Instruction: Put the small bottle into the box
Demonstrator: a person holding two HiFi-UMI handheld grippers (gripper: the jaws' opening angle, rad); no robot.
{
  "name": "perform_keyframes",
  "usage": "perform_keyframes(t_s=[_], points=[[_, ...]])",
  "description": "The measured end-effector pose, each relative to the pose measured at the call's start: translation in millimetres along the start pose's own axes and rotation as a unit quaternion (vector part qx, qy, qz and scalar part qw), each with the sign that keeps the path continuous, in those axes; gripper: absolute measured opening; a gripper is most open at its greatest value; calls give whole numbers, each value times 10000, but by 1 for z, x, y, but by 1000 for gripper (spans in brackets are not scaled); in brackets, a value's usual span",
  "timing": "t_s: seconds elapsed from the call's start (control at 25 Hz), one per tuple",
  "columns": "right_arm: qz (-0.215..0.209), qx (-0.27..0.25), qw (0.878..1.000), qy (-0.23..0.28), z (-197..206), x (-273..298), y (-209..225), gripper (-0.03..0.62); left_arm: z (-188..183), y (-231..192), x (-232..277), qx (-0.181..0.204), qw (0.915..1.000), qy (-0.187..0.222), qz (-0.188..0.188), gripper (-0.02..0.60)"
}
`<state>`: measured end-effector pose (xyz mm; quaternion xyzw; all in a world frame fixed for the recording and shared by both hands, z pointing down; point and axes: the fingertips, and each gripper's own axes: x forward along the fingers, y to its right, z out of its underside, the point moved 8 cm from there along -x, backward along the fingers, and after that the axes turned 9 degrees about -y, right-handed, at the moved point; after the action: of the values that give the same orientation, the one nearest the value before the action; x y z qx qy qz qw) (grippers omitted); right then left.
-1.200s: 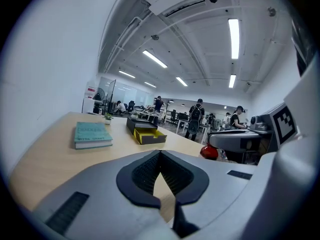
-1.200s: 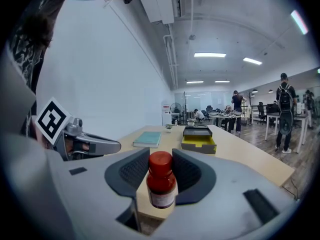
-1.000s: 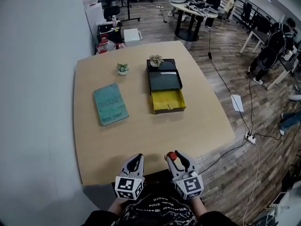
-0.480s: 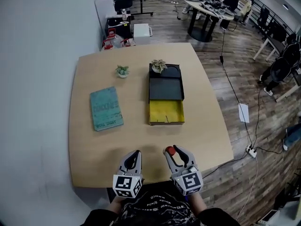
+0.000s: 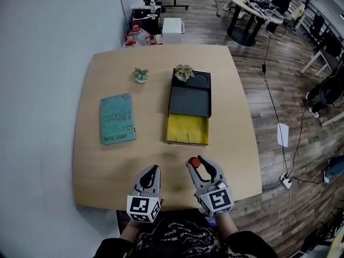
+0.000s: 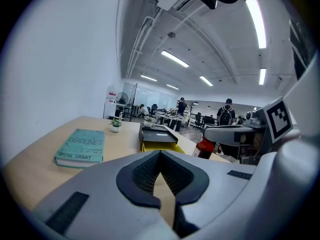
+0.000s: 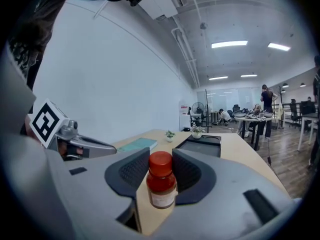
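The small bottle [image 5: 194, 162], brown with a red cap [image 7: 161, 162], stands upright between the jaws of my right gripper [image 5: 196, 163], which is shut on it over the table's near edge. The box [image 5: 188, 99] is black, with a yellow drawer [image 5: 187, 130] pulled open toward me. It lies well ahead of the bottle, at the table's middle. My left gripper [image 5: 151, 172] hovers beside the right one, its jaws shut on nothing. In the left gripper view the bottle [image 6: 203, 148] shows at the right, with the box [image 6: 158, 136] beyond.
A teal book [image 5: 117, 118] lies left of the box. One small potted plant [image 5: 141, 74] stands on the wooden table [image 5: 107, 165], and another [image 5: 184, 72] sits on the box's far end. Cables run over the floor to the right, and desks and people are far behind.
Both grippers have come forward a little over the table's near edge, toward the box. The bottle stays in the right gripper.
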<state>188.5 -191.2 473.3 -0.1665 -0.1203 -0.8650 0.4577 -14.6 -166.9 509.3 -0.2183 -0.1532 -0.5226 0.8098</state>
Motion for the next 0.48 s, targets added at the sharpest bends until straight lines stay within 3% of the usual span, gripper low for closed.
perform_keyframes(t_s=[0.48], points=[[133, -64, 9998, 147, -35, 24, 43, 146, -7, 2, 12, 6, 9999, -108, -59, 3]])
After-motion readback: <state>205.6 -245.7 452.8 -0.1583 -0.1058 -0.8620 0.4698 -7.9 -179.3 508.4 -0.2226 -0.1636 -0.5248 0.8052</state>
